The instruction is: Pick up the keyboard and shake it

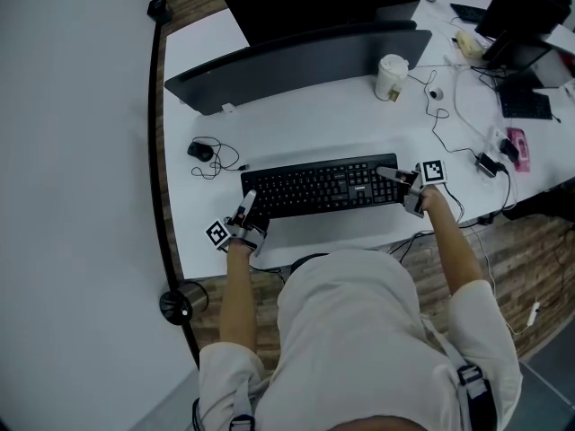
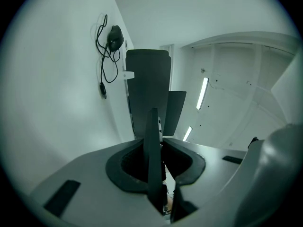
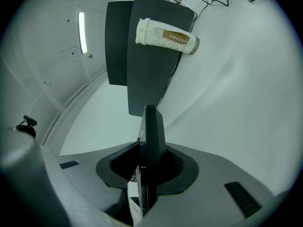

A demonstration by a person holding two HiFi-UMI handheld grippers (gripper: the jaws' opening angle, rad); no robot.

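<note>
In the head view a black keyboard [image 1: 323, 187] runs left to right over the white desk [image 1: 296, 124], with a broad grey shadow under its near edge. My left gripper [image 1: 250, 201] is shut on the keyboard's left end and my right gripper [image 1: 389, 173] on its right end. In the left gripper view the keyboard [image 2: 152, 145] stands edge-on as a thin dark slab, and the left gripper [image 2: 158, 151] clamps it from both sides. The right gripper view shows the same: the keyboard [image 3: 150, 141] edge-on, pinched by the right gripper [image 3: 150, 162].
A wide dark monitor [image 1: 305, 52] stands behind the keyboard. A paper coffee cup [image 1: 391, 77] sits to its right. A black mouse [image 1: 199, 151] with coiled cable lies at the left. Cables, a pink object [image 1: 518, 147] and a second keyboard [image 1: 524, 104] crowd the right.
</note>
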